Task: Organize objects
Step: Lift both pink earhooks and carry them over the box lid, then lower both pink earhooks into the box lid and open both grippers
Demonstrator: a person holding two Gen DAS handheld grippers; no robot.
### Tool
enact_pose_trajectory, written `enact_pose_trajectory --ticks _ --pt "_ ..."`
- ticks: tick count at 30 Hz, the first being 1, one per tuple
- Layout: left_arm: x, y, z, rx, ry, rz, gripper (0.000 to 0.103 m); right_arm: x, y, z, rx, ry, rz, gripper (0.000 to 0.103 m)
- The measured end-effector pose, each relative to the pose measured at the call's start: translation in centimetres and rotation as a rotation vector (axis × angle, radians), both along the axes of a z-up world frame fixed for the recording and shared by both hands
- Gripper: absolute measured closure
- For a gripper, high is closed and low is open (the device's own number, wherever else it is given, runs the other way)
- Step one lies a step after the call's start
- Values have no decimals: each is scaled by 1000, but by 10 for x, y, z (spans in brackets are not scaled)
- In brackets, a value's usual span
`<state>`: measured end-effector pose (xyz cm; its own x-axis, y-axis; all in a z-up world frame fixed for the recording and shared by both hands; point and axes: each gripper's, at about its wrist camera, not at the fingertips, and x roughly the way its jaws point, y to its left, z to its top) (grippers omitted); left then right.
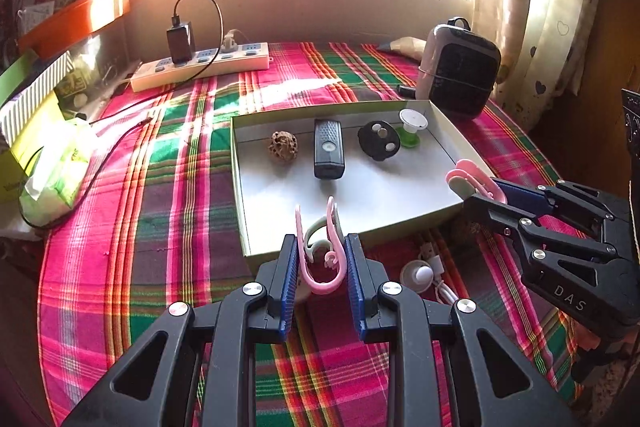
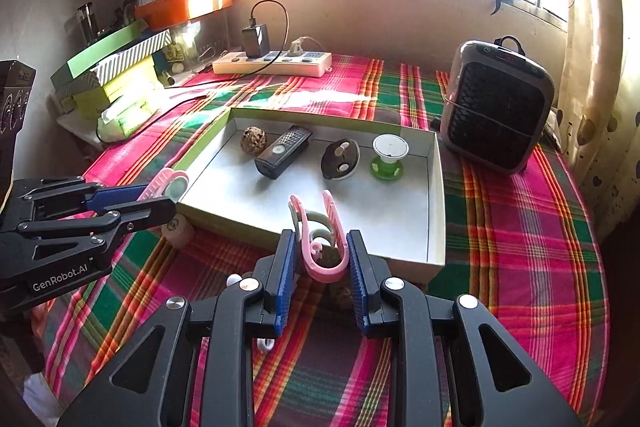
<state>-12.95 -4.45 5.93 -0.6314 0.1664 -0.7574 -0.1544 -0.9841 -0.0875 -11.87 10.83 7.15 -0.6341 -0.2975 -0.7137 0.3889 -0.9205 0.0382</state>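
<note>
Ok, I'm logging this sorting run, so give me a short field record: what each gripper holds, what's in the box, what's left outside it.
left gripper: shut on a pink clip
right gripper: shut on a second pink clip
box: open, shallow, on the plaid cloth
in box: walnut, black remote, dark oval piece, green-and-white spool
outside box: small white earbud-like item with cord

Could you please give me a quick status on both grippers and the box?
Left gripper shut on a pink clip; right gripper likewise, second pink clip. Box holds four items. Path clear.
</note>
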Motion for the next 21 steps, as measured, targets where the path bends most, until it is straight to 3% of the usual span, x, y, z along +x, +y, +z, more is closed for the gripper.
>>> enact_pose_trajectory --ticks 21 --pt "-68 -5 -19 -19 -54 6 82 -70 -29 -19 14 -113 -7 77"
